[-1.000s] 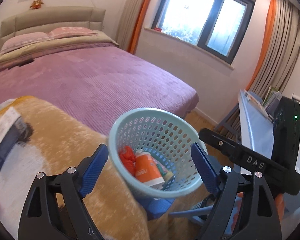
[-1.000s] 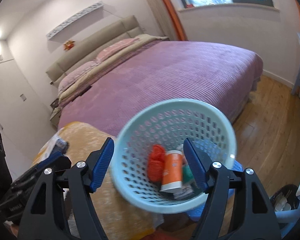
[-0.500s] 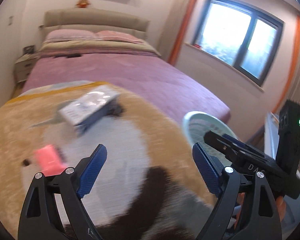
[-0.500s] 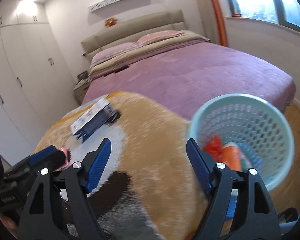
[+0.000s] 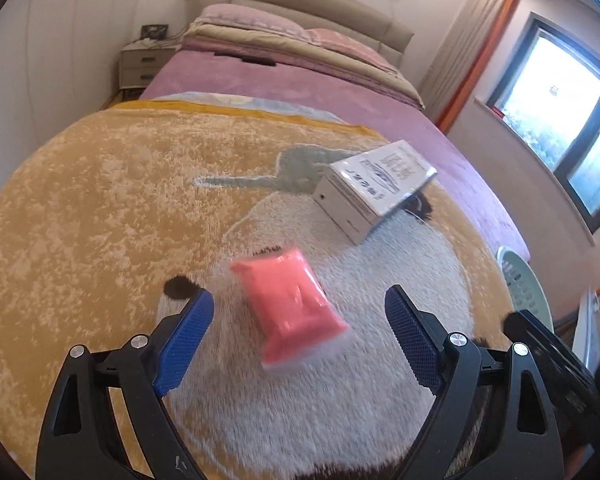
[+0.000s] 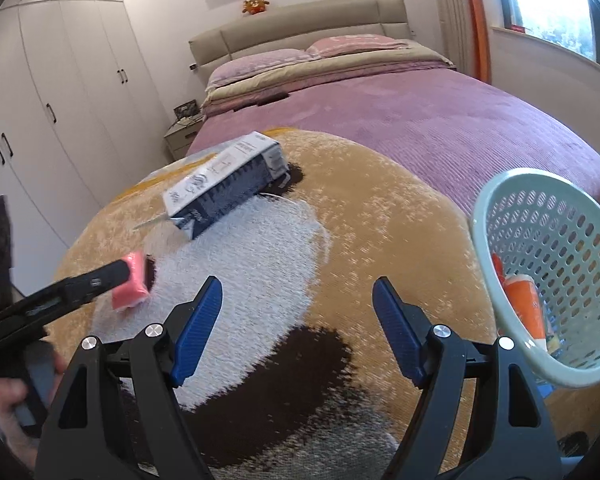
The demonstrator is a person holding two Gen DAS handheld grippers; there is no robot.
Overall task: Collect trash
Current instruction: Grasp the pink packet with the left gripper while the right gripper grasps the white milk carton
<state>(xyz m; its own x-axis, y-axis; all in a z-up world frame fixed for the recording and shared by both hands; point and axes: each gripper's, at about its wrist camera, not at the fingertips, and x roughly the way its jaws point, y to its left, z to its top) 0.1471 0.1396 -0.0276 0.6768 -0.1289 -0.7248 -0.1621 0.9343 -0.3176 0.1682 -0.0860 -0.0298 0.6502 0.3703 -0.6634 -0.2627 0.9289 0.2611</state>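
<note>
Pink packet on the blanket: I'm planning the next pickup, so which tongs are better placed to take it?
Left tongs: open, with the pink packet lying between them. Right tongs frame only bare blanket.

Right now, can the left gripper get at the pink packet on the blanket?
Probably yes. The left gripper has its jaws wide open with the pink packet lying loose between them on the blanket; nothing blocks it.

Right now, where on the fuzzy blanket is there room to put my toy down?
Bare patches: the wide yellow stretch left of the pink packet, and the tan part between the box and the basket. Between packet and box it is tight.
</note>
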